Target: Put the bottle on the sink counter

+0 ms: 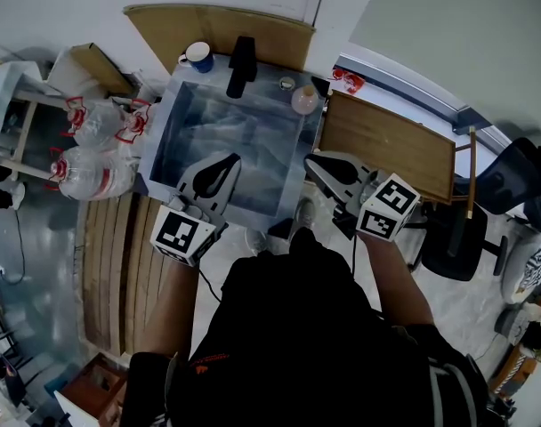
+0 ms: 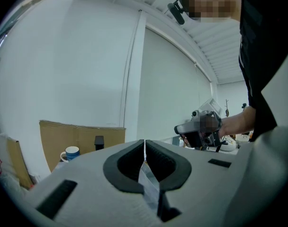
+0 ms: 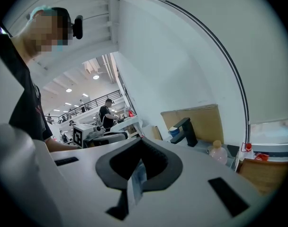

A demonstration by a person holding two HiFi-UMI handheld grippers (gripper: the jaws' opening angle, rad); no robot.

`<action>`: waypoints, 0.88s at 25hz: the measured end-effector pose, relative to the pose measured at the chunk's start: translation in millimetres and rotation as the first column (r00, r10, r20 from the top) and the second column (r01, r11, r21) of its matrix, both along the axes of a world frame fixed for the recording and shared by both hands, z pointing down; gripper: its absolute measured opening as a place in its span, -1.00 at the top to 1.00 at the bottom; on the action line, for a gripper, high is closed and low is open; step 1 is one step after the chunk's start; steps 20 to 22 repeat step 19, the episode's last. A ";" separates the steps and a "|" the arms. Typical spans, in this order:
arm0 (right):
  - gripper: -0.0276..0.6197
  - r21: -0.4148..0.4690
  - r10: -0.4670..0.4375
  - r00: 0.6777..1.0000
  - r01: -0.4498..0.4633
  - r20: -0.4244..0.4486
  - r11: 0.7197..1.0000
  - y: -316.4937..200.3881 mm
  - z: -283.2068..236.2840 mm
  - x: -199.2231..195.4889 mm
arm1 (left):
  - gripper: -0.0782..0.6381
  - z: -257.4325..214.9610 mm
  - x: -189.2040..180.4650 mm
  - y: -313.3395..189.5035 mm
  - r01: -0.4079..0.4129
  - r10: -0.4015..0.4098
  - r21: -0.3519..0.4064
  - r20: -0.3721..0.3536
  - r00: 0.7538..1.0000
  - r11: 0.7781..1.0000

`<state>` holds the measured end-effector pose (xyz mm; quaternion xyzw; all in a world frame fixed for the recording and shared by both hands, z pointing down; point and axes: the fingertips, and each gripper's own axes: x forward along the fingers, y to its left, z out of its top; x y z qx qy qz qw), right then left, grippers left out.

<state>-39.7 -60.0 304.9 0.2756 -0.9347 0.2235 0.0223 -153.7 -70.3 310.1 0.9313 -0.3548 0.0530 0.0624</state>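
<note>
A blue mug [image 1: 197,56] stands at the back left corner of the counter [image 1: 269,72], and a black faucet [image 1: 240,66] is near it on the back edge. A cardboard sheet [image 1: 217,29] leans on the wall behind. Two big water jugs [image 1: 92,174] are left of the counter, and a wooden board [image 1: 386,140] and a black office chair [image 1: 511,181] are to its right.

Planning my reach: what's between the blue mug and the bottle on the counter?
The black faucet stands between the mug and the bottle, as the head view shows.
</note>
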 end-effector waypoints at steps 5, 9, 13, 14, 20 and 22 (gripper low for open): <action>0.90 -0.001 -0.008 1.000 0.008 0.000 1.000 -4.8 -0.2 -1.9 | 0.71 5.0 0.7 -4.2 -0.004 0.004 0.003 0.002 1.000 1.000; 0.90 -0.002 -0.013 1.000 0.013 0.002 1.000 -8.1 1.4 -1.8 | 0.71 5.8 2.8 -7.7 -0.001 0.001 -0.004 -0.002 1.000 1.000; 0.90 -0.007 -0.017 1.000 0.017 0.002 1.000 -12.7 3.8 -0.4 | 0.71 7.2 4.5 -12.8 0.009 -0.009 -0.020 -0.002 1.000 1.000; 0.90 -0.008 -0.018 1.000 0.018 0.001 1.000 -14.3 4.3 0.0 | 0.71 7.9 5.1 -14.5 0.004 -0.004 -0.010 0.001 1.000 1.000; 0.90 -0.013 -0.026 1.000 0.026 0.002 1.000 -20.3 7.0 1.7 | 0.71 9.5 9.5 -20.3 0.002 -0.002 -0.008 0.002 1.000 1.000; 0.90 -0.013 -0.026 1.000 0.026 0.002 1.000 -20.3 7.0 1.7 | 0.71 9.5 9.5 -20.3 0.002 -0.002 -0.008 0.002 1.000 1.000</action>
